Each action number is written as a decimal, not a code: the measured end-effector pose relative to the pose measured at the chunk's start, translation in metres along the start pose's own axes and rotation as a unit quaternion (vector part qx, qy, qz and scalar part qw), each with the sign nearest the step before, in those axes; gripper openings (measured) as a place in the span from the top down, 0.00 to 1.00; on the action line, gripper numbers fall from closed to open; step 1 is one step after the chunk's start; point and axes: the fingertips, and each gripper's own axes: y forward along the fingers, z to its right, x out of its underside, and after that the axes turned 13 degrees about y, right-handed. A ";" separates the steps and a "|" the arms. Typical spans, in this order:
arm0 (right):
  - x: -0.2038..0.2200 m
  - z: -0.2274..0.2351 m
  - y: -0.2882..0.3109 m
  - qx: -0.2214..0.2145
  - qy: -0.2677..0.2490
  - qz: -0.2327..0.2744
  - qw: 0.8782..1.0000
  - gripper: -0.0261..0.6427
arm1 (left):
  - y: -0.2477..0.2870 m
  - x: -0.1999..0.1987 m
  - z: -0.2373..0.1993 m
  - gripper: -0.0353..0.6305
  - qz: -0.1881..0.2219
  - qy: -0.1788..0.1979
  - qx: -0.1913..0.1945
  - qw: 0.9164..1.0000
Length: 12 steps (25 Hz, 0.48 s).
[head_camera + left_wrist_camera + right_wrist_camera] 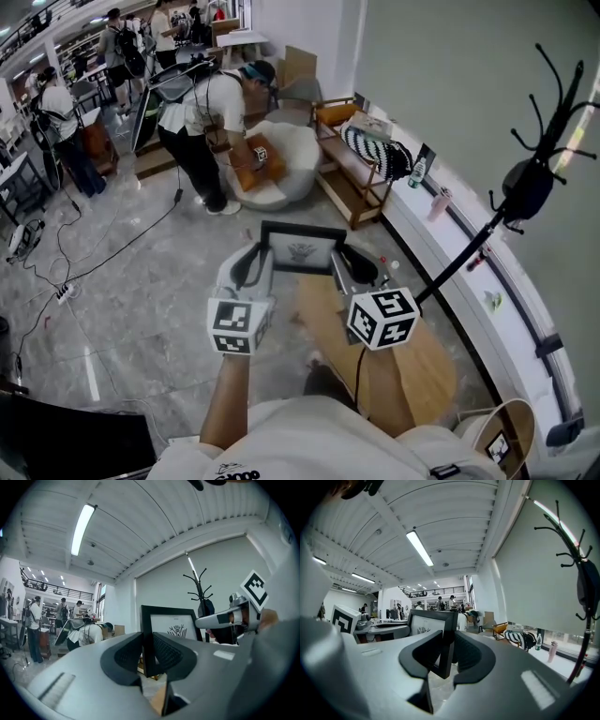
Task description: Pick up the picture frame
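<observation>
A black picture frame point(302, 247) with a white print of a plant hangs in the air between my two grippers, above the round wooden table point(412, 366). My left gripper point(263, 259) is shut on the frame's left side bar point(146, 639). My right gripper point(341, 262) is shut on the frame's right side bar point(446, 641). In the left gripper view the frame point(171, 623) stands upright with the right gripper point(234, 616) beyond it. In the right gripper view the frame point(429, 625) shows its front, and the left gripper point(349, 619) is at the far left.
A black coat stand point(525, 178) rises at the right with a dark bag on it. A wooden bench point(352, 178) with a striped bag stands by the window ledge. A person point(211, 127) bends over a white seat point(286, 164) ahead. Cables point(66, 272) lie on the floor at left.
</observation>
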 end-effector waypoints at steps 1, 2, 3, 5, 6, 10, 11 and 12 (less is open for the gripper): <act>-0.003 0.000 -0.001 -0.002 -0.001 0.002 1.000 0.84 | -0.001 -0.004 0.000 0.82 0.002 0.004 -0.002 1.000; -0.005 -0.001 -0.003 -0.004 -0.003 0.005 1.000 0.84 | -0.001 -0.007 0.001 0.82 0.004 0.008 -0.003 1.000; -0.007 -0.002 -0.004 -0.005 -0.005 0.008 1.000 0.84 | -0.003 -0.010 0.001 0.82 0.007 0.011 -0.004 1.000; -0.011 -0.004 -0.006 -0.008 -0.011 0.013 1.000 0.84 | -0.004 -0.014 0.000 0.82 0.012 0.016 -0.006 1.000; -0.013 -0.005 -0.007 -0.009 -0.013 0.015 1.000 0.84 | -0.005 -0.016 0.000 0.82 0.014 0.017 -0.007 1.000; -0.017 -0.009 -0.012 -0.011 -0.019 0.022 1.000 0.84 | -0.009 -0.024 0.002 0.82 0.027 0.022 -0.005 0.999; -0.019 -0.009 -0.013 -0.011 -0.019 0.023 0.999 0.84 | -0.010 -0.026 0.002 0.82 0.030 0.023 -0.004 0.999; -0.020 -0.010 -0.014 -0.011 -0.019 0.025 0.999 0.84 | -0.010 -0.028 0.002 0.82 0.031 0.024 -0.004 0.999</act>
